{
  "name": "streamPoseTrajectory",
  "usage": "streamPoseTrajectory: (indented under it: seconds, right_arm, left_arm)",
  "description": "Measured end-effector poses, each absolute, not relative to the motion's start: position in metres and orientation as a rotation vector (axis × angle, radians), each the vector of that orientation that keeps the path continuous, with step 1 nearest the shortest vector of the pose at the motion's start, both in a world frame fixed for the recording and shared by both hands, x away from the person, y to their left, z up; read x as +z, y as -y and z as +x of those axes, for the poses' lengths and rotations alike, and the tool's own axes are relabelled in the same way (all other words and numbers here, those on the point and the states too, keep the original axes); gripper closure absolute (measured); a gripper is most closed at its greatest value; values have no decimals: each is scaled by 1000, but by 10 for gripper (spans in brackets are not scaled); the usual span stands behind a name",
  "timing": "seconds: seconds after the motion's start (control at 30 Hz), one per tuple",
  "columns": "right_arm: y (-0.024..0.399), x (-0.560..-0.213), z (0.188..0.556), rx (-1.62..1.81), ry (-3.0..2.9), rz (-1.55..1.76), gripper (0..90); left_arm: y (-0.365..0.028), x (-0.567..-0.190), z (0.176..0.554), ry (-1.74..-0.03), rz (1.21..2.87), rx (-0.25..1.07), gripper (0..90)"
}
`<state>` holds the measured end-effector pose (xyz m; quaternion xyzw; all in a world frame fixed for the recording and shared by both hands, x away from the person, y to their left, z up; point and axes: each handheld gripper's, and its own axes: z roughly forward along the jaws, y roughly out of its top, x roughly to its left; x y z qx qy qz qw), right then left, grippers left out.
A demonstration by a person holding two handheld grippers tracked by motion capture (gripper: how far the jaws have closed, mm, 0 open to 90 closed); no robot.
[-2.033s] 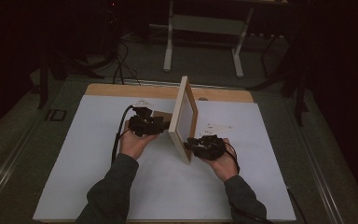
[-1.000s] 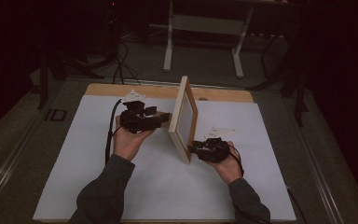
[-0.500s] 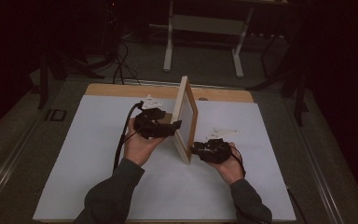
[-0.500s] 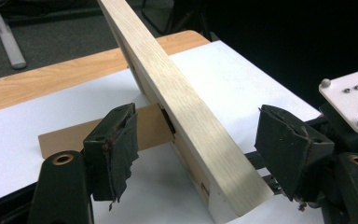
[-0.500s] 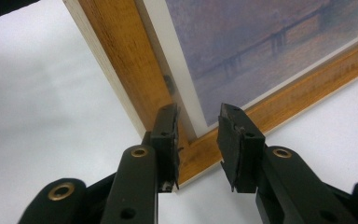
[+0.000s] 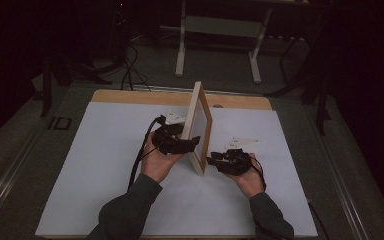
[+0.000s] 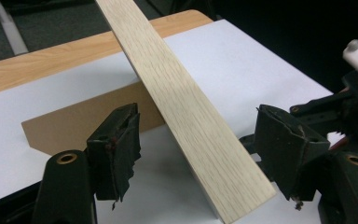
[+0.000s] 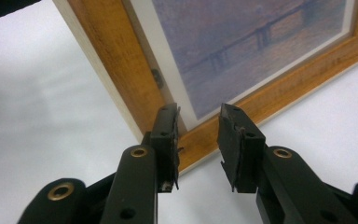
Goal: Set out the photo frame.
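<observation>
Left gripper (image 6: 192, 141) has reached the picture frame (image 6: 198, 127), jaws just opened wide, untouching.

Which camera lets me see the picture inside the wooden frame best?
The right gripper view: the picture faces that camera, purplish with a dark bridge-like line, above the right tongs. The high view shows the frame nearly edge-on; the left gripper view shows its pale side and brown back.

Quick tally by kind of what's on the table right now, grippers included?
Picture frame, standing on edge: 1
Grippers: 2, the left gripper and the right gripper
White sheet covering the table: 1
Wooden tabletop, bare strip at the far edge: 1
Total: 5
</observation>
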<state>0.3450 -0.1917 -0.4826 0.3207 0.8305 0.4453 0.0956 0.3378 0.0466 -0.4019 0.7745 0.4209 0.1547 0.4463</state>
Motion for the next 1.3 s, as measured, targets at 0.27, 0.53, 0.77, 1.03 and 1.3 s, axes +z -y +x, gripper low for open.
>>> streamPoseTrajectory:
  seconds: [0.27, 0.53, 0.77, 1.03, 1.3]
  right_arm:
    - [196, -484, 344, 1316, -2456, 959, 676]
    - [197, -485, 344, 1317, -2452, 966, 674]
    - [201, -483, 345, 1321, -2440, 977, 672]
    - [201, -482, 344, 1323, -2438, 976, 672]
    - [200, -479, 345, 1335, -2418, 974, 657]
  left_arm:
    - [-37, -412, 335, -1042, 1936, 374, 352]
    - [-30, -417, 333, -1046, 1949, 376, 389]
    - [-30, -422, 333, -1065, 1942, 367, 427]
    - [-29, -423, 332, -1079, 1936, 372, 461]
    - [-29, -424, 331, -1093, 1930, 372, 483]
